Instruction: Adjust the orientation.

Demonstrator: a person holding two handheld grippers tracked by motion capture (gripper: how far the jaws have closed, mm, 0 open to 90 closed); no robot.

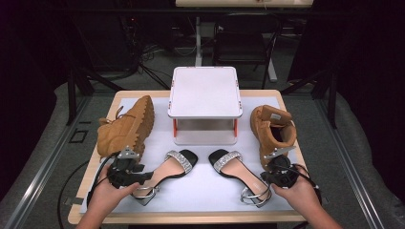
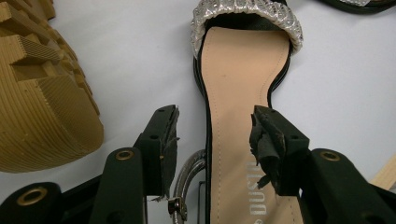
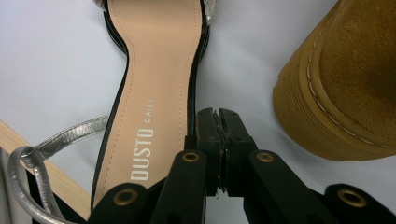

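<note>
Sandals lie side by side near the front of the surface [image 1: 200,188]. Left tool [image 2: 215,140] stands wide, its jaws straddling the left sandal [image 2: 243,107] without pressing it. Right tool [image 3: 219,135] is clamped tight on nothing, just beside the right sandal [image 3: 154,84]. Boots [image 1: 126,126] [image 1: 273,129] flank a white stand [image 1: 204,95] farther back.
</note>
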